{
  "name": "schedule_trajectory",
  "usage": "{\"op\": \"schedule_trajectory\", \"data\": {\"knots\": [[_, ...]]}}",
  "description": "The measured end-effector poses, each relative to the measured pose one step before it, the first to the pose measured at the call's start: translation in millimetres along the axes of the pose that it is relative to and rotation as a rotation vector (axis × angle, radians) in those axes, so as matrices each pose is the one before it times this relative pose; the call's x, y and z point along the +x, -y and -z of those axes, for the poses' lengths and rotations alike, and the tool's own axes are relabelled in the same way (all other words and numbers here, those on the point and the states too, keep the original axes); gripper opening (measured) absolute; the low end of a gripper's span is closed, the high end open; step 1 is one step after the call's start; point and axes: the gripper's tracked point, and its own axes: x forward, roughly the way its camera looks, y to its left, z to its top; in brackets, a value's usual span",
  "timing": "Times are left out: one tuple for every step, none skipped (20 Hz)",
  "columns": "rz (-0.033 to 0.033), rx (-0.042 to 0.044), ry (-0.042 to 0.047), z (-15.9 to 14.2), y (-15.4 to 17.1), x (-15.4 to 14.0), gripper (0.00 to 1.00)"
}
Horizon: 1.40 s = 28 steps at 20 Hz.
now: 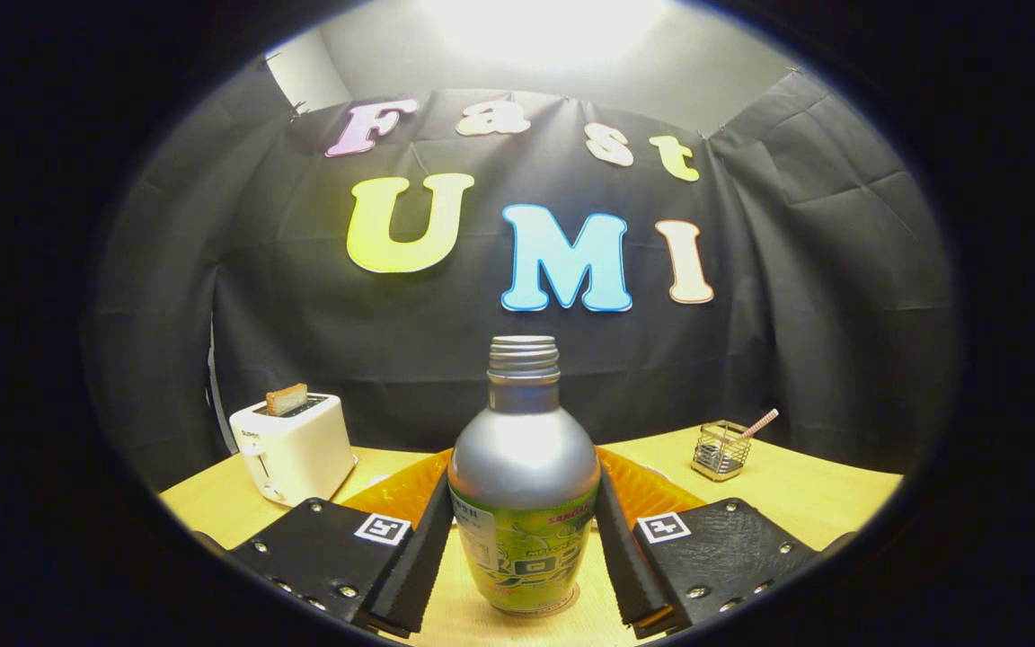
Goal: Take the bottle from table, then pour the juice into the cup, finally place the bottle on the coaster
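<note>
- Looking along the fingers, I have the juice bottle [523, 476] dead ahead at twelve o'clock, standing between the two pads of the gripper [523, 557].
- Its long axis is upright, uncapped threaded neck on top, base down on what looks like the coaster [562, 604] on the wooden table [805, 499].
- The pads sit against the bottle's flanks at nine and three o'clock; I judge both are pressing on it, so the gripper is clamped on the bottle.
- An orange cup [652, 490] peeks out just behind the bottle, around twelve o'clock.
- A white toaster [295, 447] sits at ten o'clock, a wire basket [720, 449] with a straw at two.
- If the pour is done, I only need to part the fingers and back straight off.
</note>
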Motion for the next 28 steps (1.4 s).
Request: {"op": "schedule_trajectory", "data": {"knots": [[0.00225, -0.00055, -0.00524, 3.59, 0.94, 2.73, 0.77], [-0.00122, -0.00241, -0.00511, 4.2, 0.86, 2.46, 0.77], [-0.00216, 0.00061, -0.00368, 3.69, -0.08, 3.01, 0.77], [-0.00959, 0.0045, 0.00292, 3.8, -1.68, 2.8, 0.77], [-0.01363, 0.00665, 0.0062, 3.77, -3.23, 4.25, 0.77], [-0.00679, -0.00243, -0.00415, 6.71, -2.33, 3.73, 0.77], [0.00214, -0.01197, -0.0106, 7.3, 0.7, 3.92, 0.77], [0.00477, -0.01516, -0.01051, 7.15, 1.75, 3.84, 0.77], [0.00129, -0.01369, -0.00874, 6.41, -0.28, 3.89, 0.77], [-0.00153, -0.00724, -0.00746, 5.67, -0.81, 2.85, 0.78], [-0.00405, -0.0042, -0.00417, 4.21, -2.04, 3.83, 0.77], [-0.0007, -0.00314, -0.0051, 5.15, -0.54, 2.16, 0.78], [0.00078, -0.013, -0.00225, 3.17, -0.11, 2.34, 0.78], [0.00565, -0.01492, 0.00066, 3.03, 1.87, 1.43, 0.77], [0.00354, -0.01295, -0.00261, 3.15, 0.91, 1.66, 0.77], [-0.00554, -0.00307, -0.00181, 2.83, -1.33, 1.85, 0.77], [-0.00754, 0.00665, -0.00121, 2.47, -2.03, 1.4, 0.77], [-0.0072, 0.00948, -0.00331, 3.19, -1.21, 1.37, 0.77], [-0.00212, 0.00705, -0.00477, 2.27, -1.19, 1.95, 0.77], [-0.00264, 0.0008, -0.00556, 3.91, -0.38, 1.52, 0.77], [-0.00002, -0.00656, -0.00528, 2.34, 0.15, 1.32, 0.77], [-0.00082, -0.0056, -0.00381, 2.9, 1.32, -0.11, 0.77], [0.00091, 0.00365, 0.01826, -3.03, -0.53, 1.16, 0.77], [-0.00546, 0.00252, -0.00014, 2.07, -0.75, 0.92, 0.77], [-0.01561, -0.00151, 0.00702, -0.62, -2.7, -0.31, 0.78], [-0.01751, -0.01027, 0.00771, -2.42, -2.62, -0.82, 0.79], [-0.01039, -0.01174, 0.00851, -4.15, -1.17, -1.39, 0.81], [-0.00599, -0.0165, 0.01234, -5.4, -0.52, -0.94, 0.82]]}}
